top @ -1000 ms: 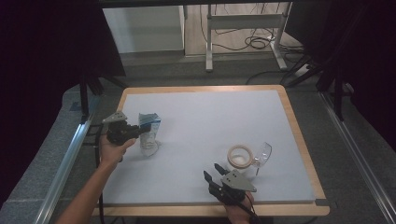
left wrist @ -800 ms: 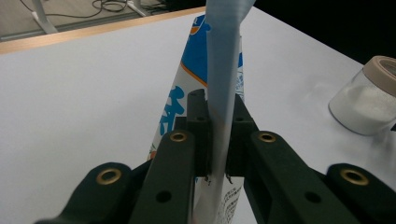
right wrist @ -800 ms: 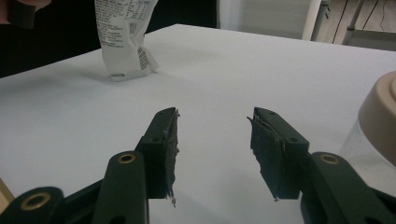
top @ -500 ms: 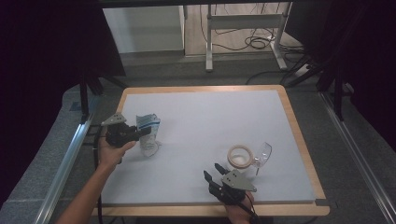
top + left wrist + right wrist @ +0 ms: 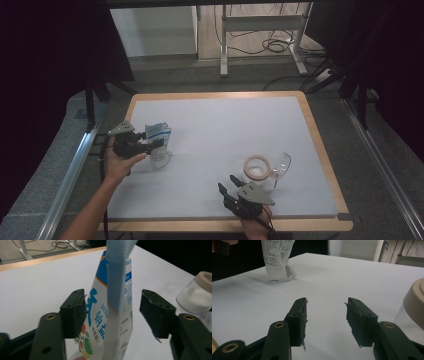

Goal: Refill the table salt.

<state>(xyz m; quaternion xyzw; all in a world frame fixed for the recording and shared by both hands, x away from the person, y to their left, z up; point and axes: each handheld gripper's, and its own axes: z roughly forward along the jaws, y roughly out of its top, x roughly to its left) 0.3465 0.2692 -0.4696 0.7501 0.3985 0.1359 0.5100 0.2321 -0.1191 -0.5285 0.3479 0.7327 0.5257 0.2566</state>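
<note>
Fig. legend, L to R. Far L: grey carpeted floor [image 5: 55, 190] and a metal rail [image 5: 70, 175] are running alongside the table [image 5: 320, 150], w/ dark curtains hanging behind. L gripper [image 5: 156, 143] is sitting at the table's L side, jaws spread; they have just been opening, w/ the salt bag [image 5: 159, 142] standing upright between them. In the L gripper view [image 5: 110, 312] one pad is lying just beside or against the bag [image 5: 112, 315], the other is standing clear of it, so the bag is no longer being pinched. Nothing is lying betw. bag and the items at R; bare white tabletop is stretching across. R of centre: a clear jar [image 5: 265, 167] w/ a beige lid is resting near the front edge, close to the R gripper [image 5: 227, 192]. R gripper's jaws are standing apart on nothing, hovering over the white surface in its own view [image 5: 325, 315], the jar [image 5: 412, 312] sitting at their side, not betw. them. Table is white-topped w/ a wooden rim. Beyond: a desk frame [image 5: 260, 30] w/ cables [image 5: 270, 45] trailing on the floor.
</note>
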